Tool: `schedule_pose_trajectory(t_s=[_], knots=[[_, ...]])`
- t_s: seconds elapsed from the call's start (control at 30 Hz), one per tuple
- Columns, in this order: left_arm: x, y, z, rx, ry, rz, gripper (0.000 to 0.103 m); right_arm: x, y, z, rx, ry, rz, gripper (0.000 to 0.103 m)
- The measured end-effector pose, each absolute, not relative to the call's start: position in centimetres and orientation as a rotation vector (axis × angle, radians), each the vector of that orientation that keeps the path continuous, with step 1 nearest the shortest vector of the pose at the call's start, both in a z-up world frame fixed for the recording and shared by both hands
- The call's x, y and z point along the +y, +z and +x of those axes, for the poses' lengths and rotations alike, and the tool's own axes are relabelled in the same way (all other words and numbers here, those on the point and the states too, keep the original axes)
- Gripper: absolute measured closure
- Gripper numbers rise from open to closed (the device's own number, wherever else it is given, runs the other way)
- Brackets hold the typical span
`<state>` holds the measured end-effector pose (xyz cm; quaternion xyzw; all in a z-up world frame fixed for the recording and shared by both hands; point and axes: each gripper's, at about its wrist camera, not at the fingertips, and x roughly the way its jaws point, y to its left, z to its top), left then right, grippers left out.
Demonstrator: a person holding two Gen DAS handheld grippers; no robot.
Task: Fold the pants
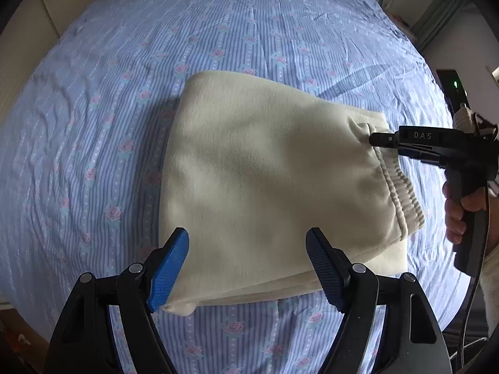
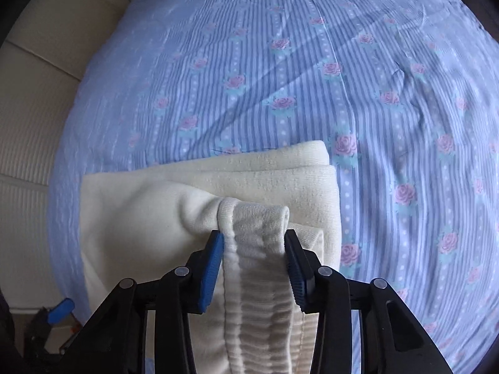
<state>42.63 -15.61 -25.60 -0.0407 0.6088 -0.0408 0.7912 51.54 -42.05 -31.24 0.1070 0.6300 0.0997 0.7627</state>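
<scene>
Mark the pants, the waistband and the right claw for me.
pants (image 1: 249, 171), left wrist view, top folded layer.
waistband (image 2: 255, 249), right wrist view, ribbed elastic between the pads.
right claw (image 2: 254, 265), right wrist view, midway between its fingertips.

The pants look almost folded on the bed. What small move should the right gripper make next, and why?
Probably open the right gripper and draw it back. Its fingers sit on either side of the waistband, and the cream pants already lie as a flat stack on the striped sheet. The left gripper is open above the near edge, holding nothing, so the fold seems done.
</scene>
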Motion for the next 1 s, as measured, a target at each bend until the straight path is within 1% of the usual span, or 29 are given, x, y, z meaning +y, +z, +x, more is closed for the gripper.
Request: schedule_pose_trajectory(t_s=[0.03, 0.07, 0.1, 0.13, 0.3, 0.4, 0.67, 0.77, 0.8, 0.83, 0.9, 0.97, 1.0], knots=[[-15.7, -25.6, 42.7, 1.311, -0.088, -0.084, 0.026, -41.8, -30.9, 51.4, 1.366, 0.214, 0.213, 0.069], [-15.8, -25.5, 42.7, 1.311, -0.087, -0.082, 0.026, -41.5, -30.5, 51.5, 1.356, 0.207, 0.195, 0.075], [-15.8, -25.3, 42.8, 1.308, -0.087, -0.082, 0.026, -41.7, -29.4, 51.1, 1.325, 0.207, 0.197, 0.088], [-15.9, -25.2, 42.9, 1.305, -0.087, -0.084, 0.026, -41.9, -28.6, 50.6, 1.307, 0.220, 0.220, 0.091], [-16.6, -24.6, 43.2, 1.294, -0.098, -0.079, 0.026, -43.4, -26.5, 49.3, 1.260, 0.251, 0.292, 0.093], [-17.1, -24.2, 43.3, 1.280, -0.103, -0.062, 0.026, -44.3, -26.2, 48.8, 1.249, 0.196, 0.311, 0.093], [-17.9, -23.2, 43.3, 1.249, -0.118, -0.013, 0.026, -46.3, -30.0, 48.5, 1.316, 0.051, 0.300, 0.095], [-17.6, -23.4, 43.1, 1.254, -0.099, -0.017, 0.026, -46.8, -30.7, 48.7, 1.328, 0.044, 0.330, 0.092], [-17.4, -23.5, 43.0, 1.257, -0.094, -0.025, 0.026, -46.7, -30.8, 48.8, 1.336, 0.045, 0.324, 0.087], [-17.3, -23.6, 43.0, 1.262, -0.090, -0.037, 0.026, -46.8, -30.9, 48.4, 1.355, 0.038, 0.320, 0.077], [-17.1, -23.7, 42.8, 1.268, -0.079, -0.047, 0.026, -47.2, -30.2, 47.1, 1.361, 0.034, 0.342, 0.070], [-16.9, -23.8, 42.5, 1.267, -0.076, -0.050, 0.026, -47.7, -29.2, 45.2, 1.348, 0.041, 0.385, 0.067], [-16.9, -23.7, 42.3, 1.266, -0.074, -0.047, 0.026, -47.8, -28.9, 44.7, 1.345, 0.041, 0.390, 0.062]])
